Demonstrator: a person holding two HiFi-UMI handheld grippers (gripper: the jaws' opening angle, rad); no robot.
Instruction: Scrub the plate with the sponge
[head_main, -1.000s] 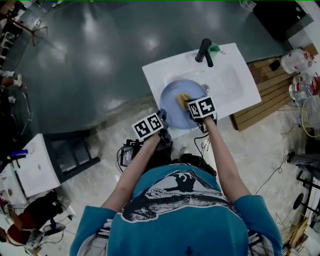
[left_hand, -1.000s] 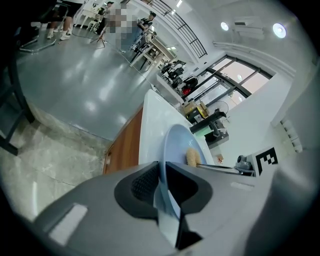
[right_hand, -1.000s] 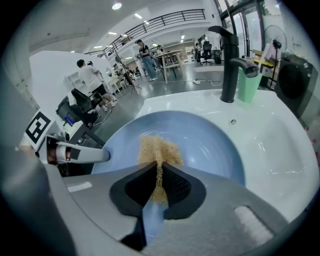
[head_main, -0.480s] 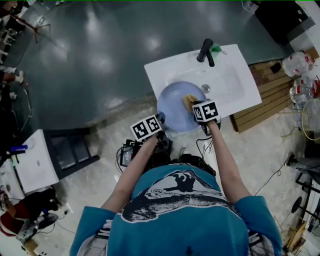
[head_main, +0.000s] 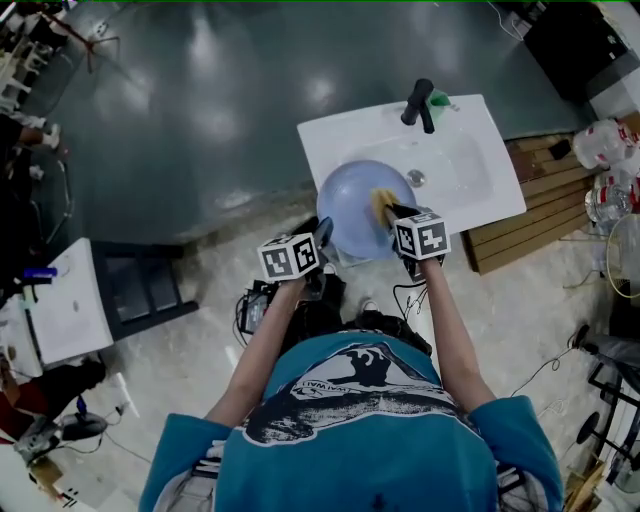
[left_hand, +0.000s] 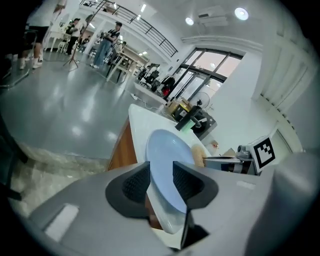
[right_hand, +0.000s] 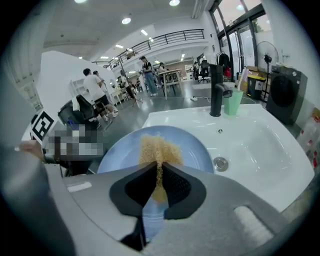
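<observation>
A pale blue plate stands tilted over the near edge of the white sink. Its rim passes between the pads of my left gripper, whose jaws are opening and stand wider than the rim. In the left gripper view the left gripper has the plate between its fingers with room to spare. My right gripper is shut on a yellow-brown sponge that lies against the plate's face. The right gripper view shows the sponge squeezed between the right gripper pads, on the plate.
A black faucet and a green cup stand at the sink's far rim. The drain lies right of the plate. Wooden pallets and bottles are to the right, cables on the floor, people in the hall behind.
The plate has tipped up steeper and shifted slightly right over the sink's near edge. Both grippers have moved right with it, the right one lower along the plate's face.
</observation>
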